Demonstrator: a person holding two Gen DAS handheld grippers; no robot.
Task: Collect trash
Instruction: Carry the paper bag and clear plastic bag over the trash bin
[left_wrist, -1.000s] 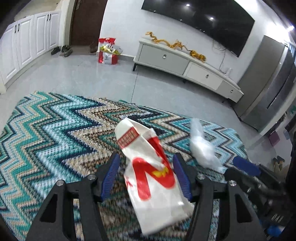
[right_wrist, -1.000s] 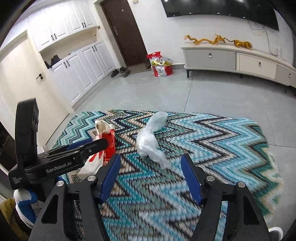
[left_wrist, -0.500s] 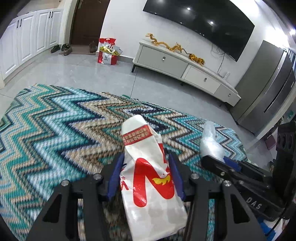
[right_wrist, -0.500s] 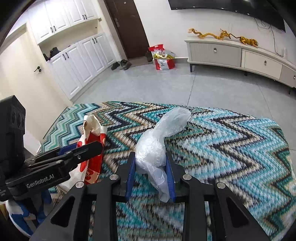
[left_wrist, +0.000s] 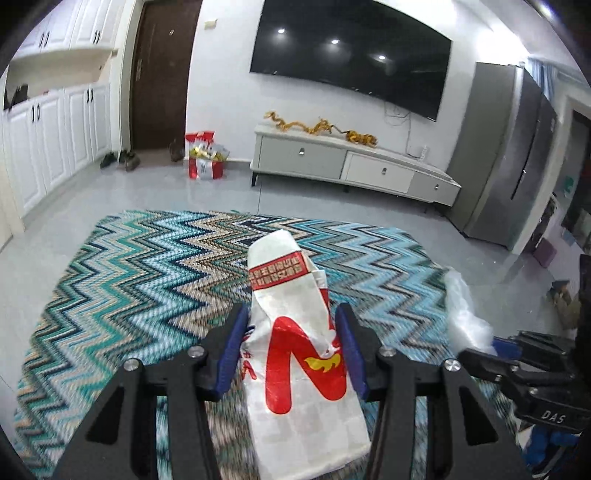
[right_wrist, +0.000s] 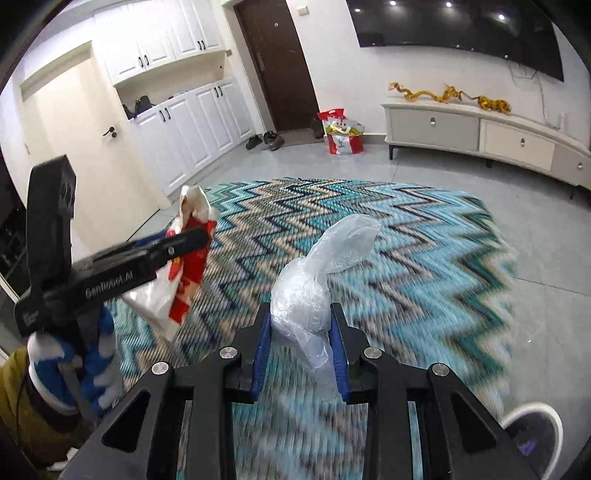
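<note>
My left gripper (left_wrist: 293, 332) is shut on a white and red paper bag (left_wrist: 299, 354), held up above the zigzag rug (left_wrist: 147, 280); the bag's lower end hangs below the blue pads. The same bag (right_wrist: 184, 266) and left gripper (right_wrist: 162, 251) appear at the left of the right wrist view. My right gripper (right_wrist: 300, 328) is shut on a crumpled clear plastic bag (right_wrist: 314, 280), also lifted off the rug (right_wrist: 424, 258). Part of that plastic bag (left_wrist: 465, 317) shows at the right edge of the left wrist view.
A red and white shopping bag (left_wrist: 203, 157) stands by the dark door (left_wrist: 159, 74), with shoes (left_wrist: 125, 159) beside it. A low white TV cabinet (left_wrist: 351, 170) lines the far wall under a large TV (left_wrist: 351, 55). A grey fridge (left_wrist: 517, 155) stands at right. A shoe (right_wrist: 535, 439) is at bottom right.
Both grippers closed on their trash, the left on the paper bag and the right on the plastic bag, then lifted them off the rug and drew back, so more of the room shows.
</note>
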